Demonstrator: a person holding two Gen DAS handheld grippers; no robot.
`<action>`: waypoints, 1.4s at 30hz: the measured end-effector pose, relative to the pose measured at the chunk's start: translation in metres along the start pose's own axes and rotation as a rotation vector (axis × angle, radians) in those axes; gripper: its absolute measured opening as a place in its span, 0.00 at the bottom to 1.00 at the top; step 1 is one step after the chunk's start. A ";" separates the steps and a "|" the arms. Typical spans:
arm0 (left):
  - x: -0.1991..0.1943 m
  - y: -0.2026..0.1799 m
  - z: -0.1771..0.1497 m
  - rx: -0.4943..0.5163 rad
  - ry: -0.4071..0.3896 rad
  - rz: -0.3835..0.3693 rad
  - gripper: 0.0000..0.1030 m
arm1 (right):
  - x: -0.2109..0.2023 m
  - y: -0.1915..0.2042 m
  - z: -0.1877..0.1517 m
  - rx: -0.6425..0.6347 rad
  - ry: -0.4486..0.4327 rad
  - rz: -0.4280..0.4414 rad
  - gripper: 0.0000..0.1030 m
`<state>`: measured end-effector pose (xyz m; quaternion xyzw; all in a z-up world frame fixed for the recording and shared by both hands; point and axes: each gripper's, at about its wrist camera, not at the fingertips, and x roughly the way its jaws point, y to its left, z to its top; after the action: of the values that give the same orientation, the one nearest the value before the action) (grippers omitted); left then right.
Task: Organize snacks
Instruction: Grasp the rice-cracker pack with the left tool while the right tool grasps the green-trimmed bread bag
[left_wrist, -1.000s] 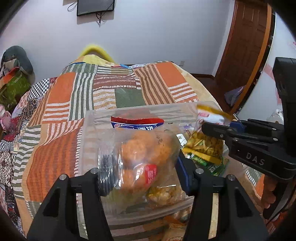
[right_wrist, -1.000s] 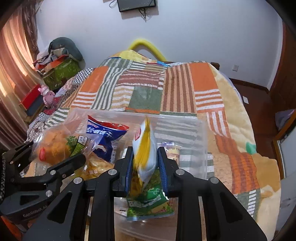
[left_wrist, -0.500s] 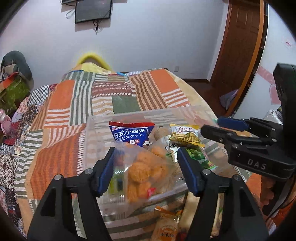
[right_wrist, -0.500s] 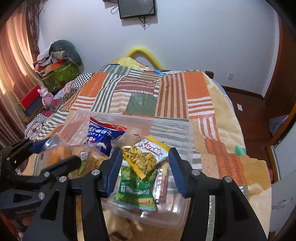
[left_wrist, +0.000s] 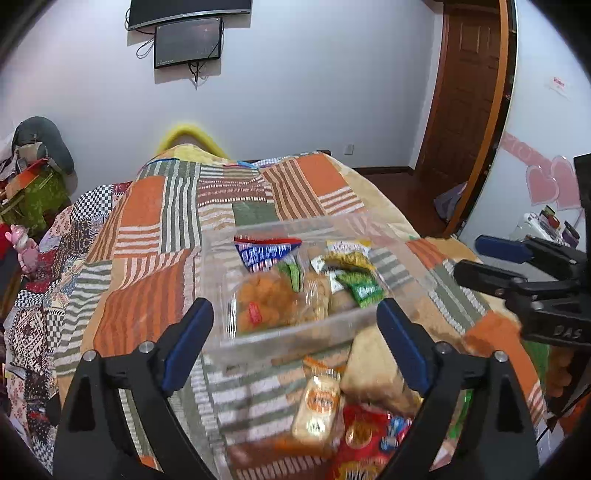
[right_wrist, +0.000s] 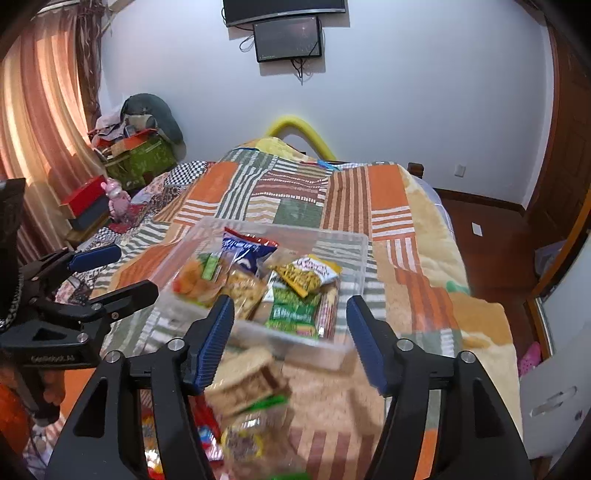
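A clear plastic bin (left_wrist: 291, 341) (right_wrist: 354, 243) sits on the patchwork bedspread and holds several snack packs. Among them are an orange puff bag (left_wrist: 264, 304) (right_wrist: 192, 282), a blue biscuit bag (left_wrist: 264, 254) (right_wrist: 245, 249) and a yellow-green pack (left_wrist: 354, 266) (right_wrist: 306, 275). My left gripper (left_wrist: 293, 341) is open and empty, just short of the bin's near wall. My right gripper (right_wrist: 291, 334) is open and empty, above the bin's near edge. Loose snacks lie in front of the bin: a small bread pack (left_wrist: 319, 406), a red bag (left_wrist: 364, 443) and a tan pack (right_wrist: 245, 380).
The bed's patchwork cover (left_wrist: 147, 280) stretches to the far wall. Clutter and a pink toy (right_wrist: 116, 199) sit at the bed's left. A wooden door (left_wrist: 469, 96) and floor lie to the right. Each gripper shows in the other's view, the right one (left_wrist: 517, 269) and the left one (right_wrist: 96, 273).
Both grippers opened and dropped their packs into the bin, the left the orange puff bag, the right the yellow-green pack. Both then pulled back and up from the bin.
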<state>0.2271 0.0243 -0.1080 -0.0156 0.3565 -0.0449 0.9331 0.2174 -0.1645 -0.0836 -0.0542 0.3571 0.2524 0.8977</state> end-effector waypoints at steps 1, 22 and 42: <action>-0.001 0.000 -0.005 0.001 0.009 -0.001 0.89 | -0.002 0.002 -0.004 -0.003 0.001 -0.001 0.62; 0.046 0.012 -0.093 -0.032 0.250 -0.032 0.90 | 0.049 0.025 -0.090 -0.050 0.215 0.012 0.77; 0.070 -0.003 -0.101 -0.035 0.267 -0.066 0.34 | 0.052 0.005 -0.109 0.012 0.249 0.024 0.65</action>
<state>0.2118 0.0155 -0.2293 -0.0374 0.4777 -0.0711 0.8748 0.1799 -0.1691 -0.1989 -0.0755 0.4681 0.2522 0.8435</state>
